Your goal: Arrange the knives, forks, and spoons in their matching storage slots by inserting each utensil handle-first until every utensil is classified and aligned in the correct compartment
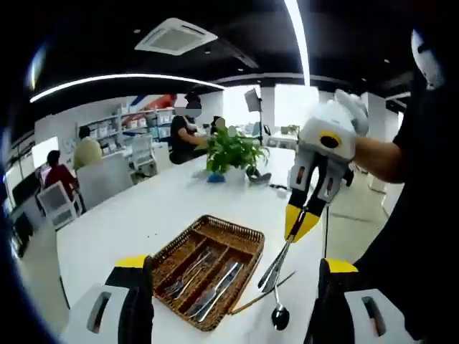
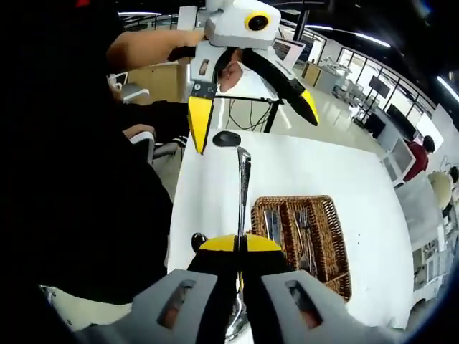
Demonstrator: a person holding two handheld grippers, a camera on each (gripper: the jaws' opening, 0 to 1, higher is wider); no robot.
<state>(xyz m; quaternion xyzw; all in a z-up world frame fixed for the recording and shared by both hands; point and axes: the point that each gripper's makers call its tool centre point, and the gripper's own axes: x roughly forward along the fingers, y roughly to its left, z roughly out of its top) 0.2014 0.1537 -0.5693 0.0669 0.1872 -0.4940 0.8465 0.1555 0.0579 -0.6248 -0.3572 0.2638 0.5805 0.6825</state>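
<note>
A brown wicker tray (image 1: 237, 228) (image 2: 292, 200) with several slots lies on the white table (image 1: 143, 215) and holds metal cutlery (image 1: 215, 287). My right gripper (image 1: 301, 223) (image 2: 240, 244) is shut on a slim metal utensil (image 2: 244, 179) (image 1: 274, 266) just right of the tray. The utensil's far end points down toward the table; I cannot tell which kind it is. A dark-bowled spoon (image 1: 280, 317) (image 2: 226, 138) lies on the table by that end. My left gripper (image 1: 234, 265) (image 2: 254, 122) hangs open above the tray with nothing in it.
A thin stick-like piece (image 1: 252, 302) lies beside the tray's near corner. A potted plant (image 1: 231, 152) stands farther along the table. People sit at the far end and at desks to the left. The person's dark sleeve (image 2: 93, 179) is next to the table's edge.
</note>
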